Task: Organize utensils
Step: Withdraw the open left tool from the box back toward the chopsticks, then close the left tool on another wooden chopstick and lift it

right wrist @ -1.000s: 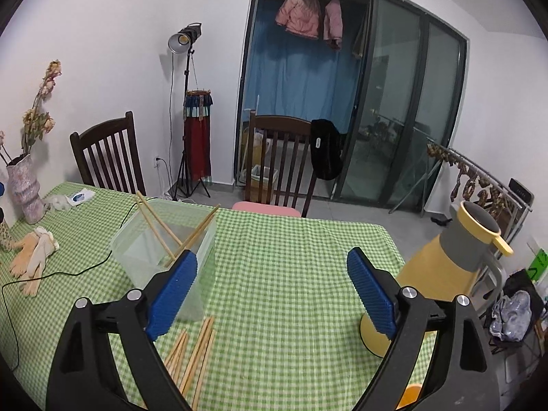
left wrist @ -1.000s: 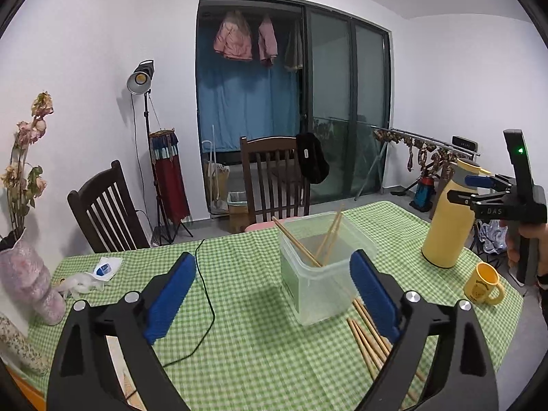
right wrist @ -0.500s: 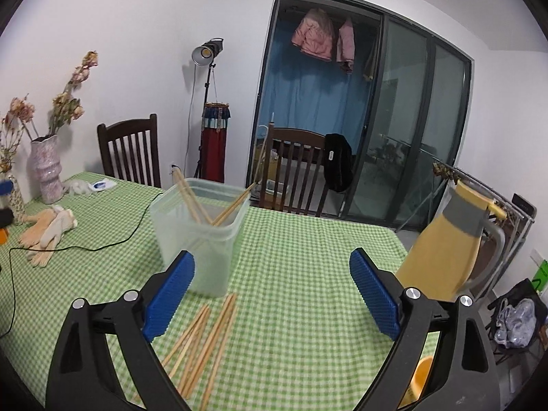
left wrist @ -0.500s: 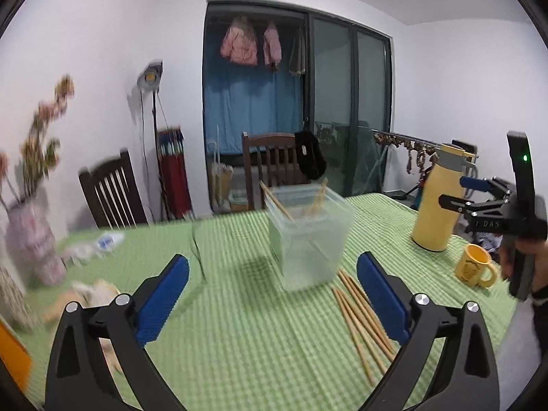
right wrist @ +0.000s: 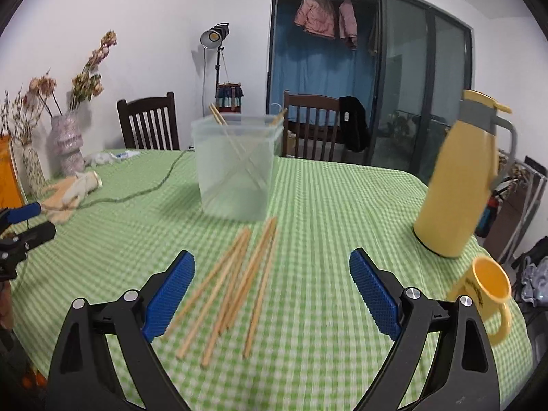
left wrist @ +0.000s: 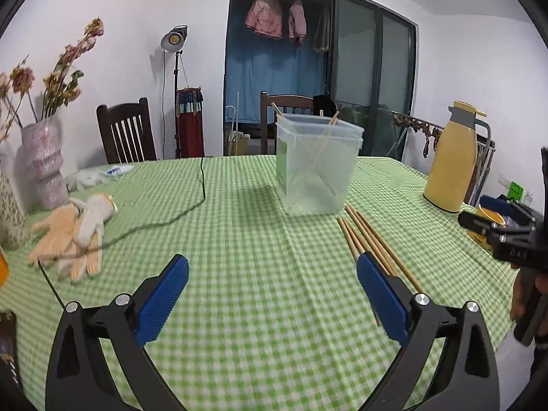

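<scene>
Several wooden chopsticks (right wrist: pixel 236 281) lie loose on the green checked tablecloth, just in front of a clear plastic tub (right wrist: pixel 237 167) that holds a few more leaning chopsticks. My right gripper (right wrist: pixel 272 267) hangs open low over the loose sticks, nothing between its blue pads. In the left wrist view the same sticks (left wrist: pixel 366 236) lie by the right pad, and the tub (left wrist: pixel 316 164) stands beyond them. My left gripper (left wrist: pixel 272 270) is open and empty over bare cloth. The right gripper (left wrist: pixel 507 236) shows at that view's right edge, held by a hand.
A yellow thermos jug (right wrist: pixel 459 174) and a yellow mug (right wrist: pixel 486 287) stand at the right. Work gloves (left wrist: pixel 75 229), a black cable (left wrist: pixel 171 215) and vases of dried flowers (left wrist: pixel 44 161) are at the left. Dark chairs (right wrist: pixel 150 123) stand behind the table.
Both grippers have come down and closer to the table; the tub and loose chopsticks now look larger and nearer. Both stay wide open and empty.
</scene>
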A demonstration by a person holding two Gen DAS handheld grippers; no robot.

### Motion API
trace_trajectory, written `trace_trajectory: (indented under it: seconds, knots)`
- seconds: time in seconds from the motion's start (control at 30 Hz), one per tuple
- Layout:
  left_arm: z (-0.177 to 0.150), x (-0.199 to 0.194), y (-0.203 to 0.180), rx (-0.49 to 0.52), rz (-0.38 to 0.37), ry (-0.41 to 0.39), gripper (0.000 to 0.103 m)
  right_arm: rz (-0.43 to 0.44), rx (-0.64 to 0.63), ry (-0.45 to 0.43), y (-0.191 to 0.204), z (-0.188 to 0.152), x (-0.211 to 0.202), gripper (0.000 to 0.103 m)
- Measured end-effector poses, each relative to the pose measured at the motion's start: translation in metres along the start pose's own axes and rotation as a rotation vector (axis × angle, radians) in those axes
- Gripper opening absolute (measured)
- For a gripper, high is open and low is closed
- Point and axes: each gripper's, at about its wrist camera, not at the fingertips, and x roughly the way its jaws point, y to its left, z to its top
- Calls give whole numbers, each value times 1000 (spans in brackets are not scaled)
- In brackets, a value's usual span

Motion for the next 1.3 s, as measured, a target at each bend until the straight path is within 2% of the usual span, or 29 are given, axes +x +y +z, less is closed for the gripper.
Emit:
trace_trajectory:
  seconds: [0.13, 0.23, 0.37, 0.47, 0.67, 0.77, 0.87, 1.1, 1.2, 1.3]
  knots:
    - [-25, -2, -2, -82, -65, 7, 95, -49, -45, -5, 6, -26, -9, 88]
    - [-42, -6, -5, -118, -82, -8, 95, -42, -24, 16, 6, -45, -14, 89]
    - [-67, -16, -16, -62, -64, -18, 95, -92, -62, 58, 13, -70, -19, 91]
    - [-80, -26, -24, -15, -35, -26, 95, -88, -65, 77, 16, -83, -25, 91]
    - [-98, -40, -36, 20, -40, -5, 95, -90, -40, 27, 21, -102, -46, 95]
    - [-104, -40, -39, 41, -37, 23, 95, -93, -54, -9, 25, -108, -54, 95]
    - [-109, -42, -38, 33, -26, 27, 95, -138, -64, 0, 28, -112, -55, 95]
    - [-113, -40, -36, 18, -1, 45, 95, -118, -61, -18, 33, -128, -65, 95]
    - [-109, -37, -42, 46, -5, 38, 95, -149, -80, -33, 35, -127, -67, 95]
    - [-100, -30, -52, 111, 20, 29, 95, -71, -32, -28, 29, -122, -62, 95]
